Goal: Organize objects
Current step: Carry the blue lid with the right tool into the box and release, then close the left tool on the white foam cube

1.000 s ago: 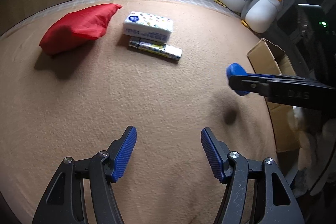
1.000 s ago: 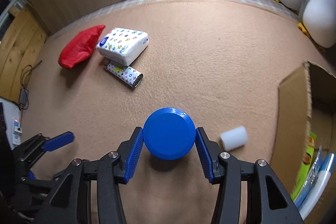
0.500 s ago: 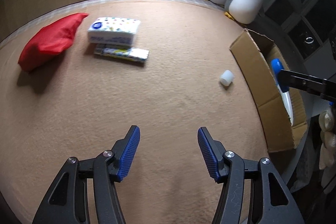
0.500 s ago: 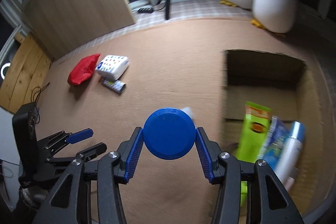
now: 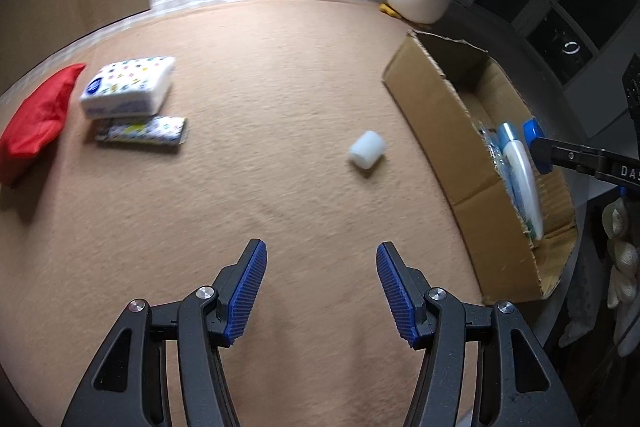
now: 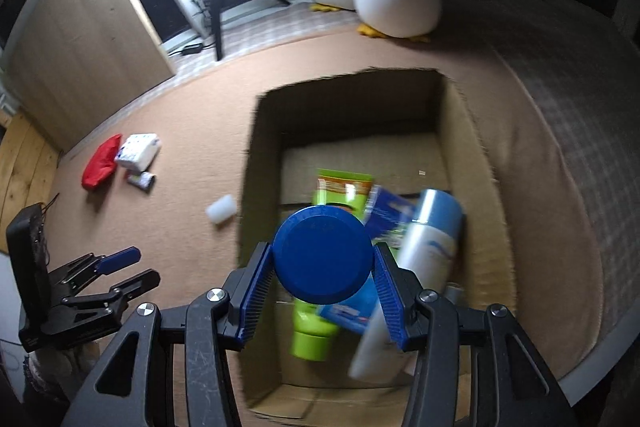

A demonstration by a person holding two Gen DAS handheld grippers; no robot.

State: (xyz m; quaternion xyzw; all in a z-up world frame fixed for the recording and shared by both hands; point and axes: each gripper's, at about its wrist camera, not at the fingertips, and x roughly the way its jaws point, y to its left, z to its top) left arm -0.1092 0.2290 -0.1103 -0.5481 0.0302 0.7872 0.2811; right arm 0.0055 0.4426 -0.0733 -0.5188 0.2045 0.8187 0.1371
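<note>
Cardboard box [image 6: 476, 155], open-topped, fills the centre of the right wrist frame on a tan carpet [image 5: 260, 75]; inside lie a green tube [image 6: 312, 331], a blue packet [image 6: 386, 215] and a white-and-blue spray can [image 6: 428, 247]. Right hand-held gripper [image 6: 323, 297], lower centre, clamps a blue round lid [image 6: 322, 259] between both pads, above the box. Left hand-held gripper [image 5: 321, 285], lower centre of its frame, stands partly open and empty. On the carpet: white cylinder [image 5: 367, 149] at centre, tissue pack [image 5: 127, 86], patterned tube [image 5: 142, 130] and red pouch [image 5: 38, 115] at left.
</note>
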